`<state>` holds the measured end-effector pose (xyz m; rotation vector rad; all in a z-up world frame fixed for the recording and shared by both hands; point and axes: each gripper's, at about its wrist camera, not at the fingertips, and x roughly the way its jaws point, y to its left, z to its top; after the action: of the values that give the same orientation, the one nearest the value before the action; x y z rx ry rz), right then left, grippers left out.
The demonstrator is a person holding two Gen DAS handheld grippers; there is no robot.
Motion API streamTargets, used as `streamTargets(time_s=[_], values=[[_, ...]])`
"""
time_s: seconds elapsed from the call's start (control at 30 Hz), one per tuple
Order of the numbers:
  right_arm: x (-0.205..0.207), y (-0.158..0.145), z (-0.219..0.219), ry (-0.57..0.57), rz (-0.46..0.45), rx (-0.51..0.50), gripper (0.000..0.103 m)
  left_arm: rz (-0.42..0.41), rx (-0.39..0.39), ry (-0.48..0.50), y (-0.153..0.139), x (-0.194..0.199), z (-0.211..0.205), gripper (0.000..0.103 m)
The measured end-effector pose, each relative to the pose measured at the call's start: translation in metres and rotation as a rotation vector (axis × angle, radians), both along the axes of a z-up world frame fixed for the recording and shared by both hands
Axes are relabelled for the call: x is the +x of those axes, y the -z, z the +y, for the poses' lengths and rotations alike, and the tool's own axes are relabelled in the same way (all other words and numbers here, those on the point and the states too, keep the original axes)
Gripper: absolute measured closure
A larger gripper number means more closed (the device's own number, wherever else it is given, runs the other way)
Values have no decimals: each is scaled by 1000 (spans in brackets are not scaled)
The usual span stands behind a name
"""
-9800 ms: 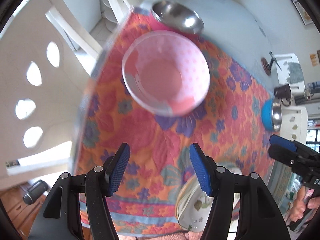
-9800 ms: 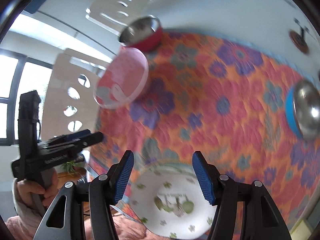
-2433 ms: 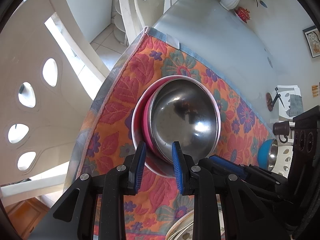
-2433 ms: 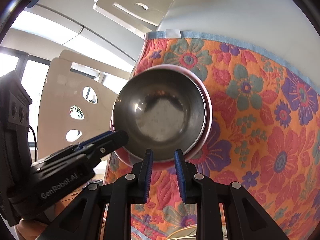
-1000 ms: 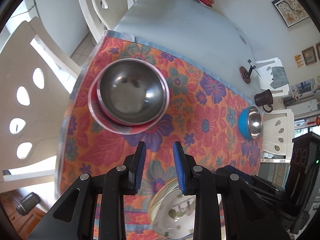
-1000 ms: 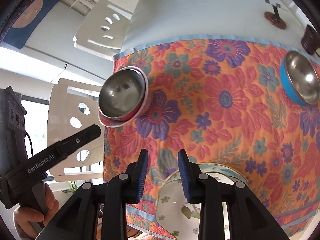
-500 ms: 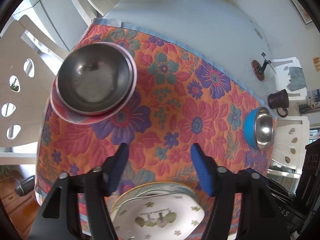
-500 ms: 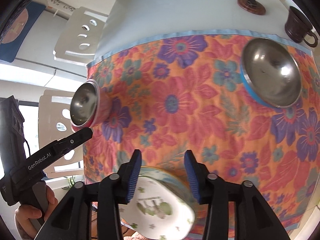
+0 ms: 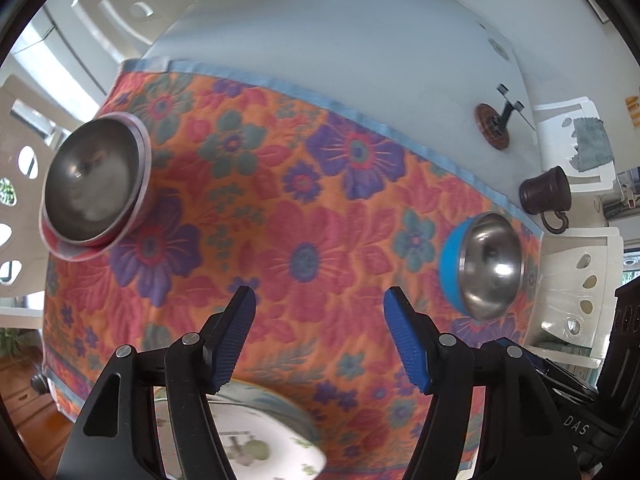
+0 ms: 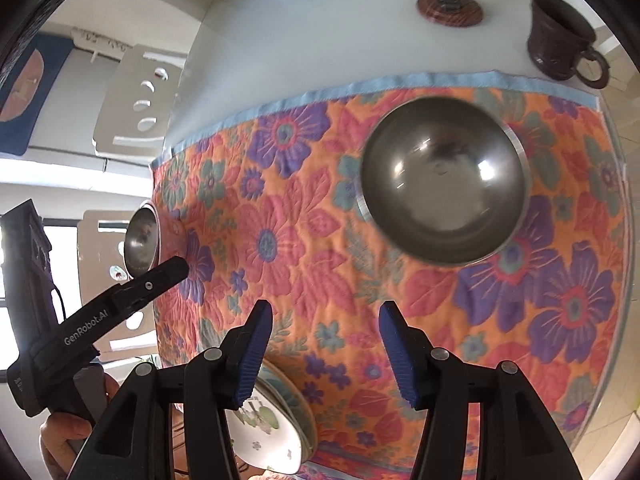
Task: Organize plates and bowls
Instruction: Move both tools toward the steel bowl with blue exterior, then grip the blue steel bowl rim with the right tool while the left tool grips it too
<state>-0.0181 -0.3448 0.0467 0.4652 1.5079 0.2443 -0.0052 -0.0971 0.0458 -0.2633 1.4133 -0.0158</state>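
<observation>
Both grippers, pinched nearly shut a second ago, now hold nothing: the left gripper (image 9: 318, 312) stands wide, the right gripper (image 10: 326, 326) is opening. Beyond the right gripper, the blue-sided steel bowl (image 10: 444, 180) looms nearer on the orange floral quilted mat (image 10: 288, 240); the steel bowl nested in the pink bowl (image 9: 90, 180) sits far left.

Steel bowl (image 10: 444, 184), centre right: polished, reflective metal. Floral mat (image 10: 288, 248): quilted cloth, matt. Mug (image 10: 560, 36), upper right: dark, dull glaze. Plates (image 10: 276, 428), bottom: glossy ceramic.
</observation>
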Motion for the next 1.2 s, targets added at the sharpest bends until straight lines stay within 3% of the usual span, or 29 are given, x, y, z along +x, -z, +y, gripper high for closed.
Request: streamTargets(time_s=[0.33,0.57,1.0,1.2], values=[[6,-3,-79,136,-30,-9,49,9,-15,60,7,17,-60,38],[11,16,-112,197,9,-9,49,9,-15,119,16,27,-94,38],[34,62,-115,227,56,13,49,80,3,169,61,45,-122,38],[42,83,-109,221,86,17,49,102,-27,179,76,48,-126,38]])
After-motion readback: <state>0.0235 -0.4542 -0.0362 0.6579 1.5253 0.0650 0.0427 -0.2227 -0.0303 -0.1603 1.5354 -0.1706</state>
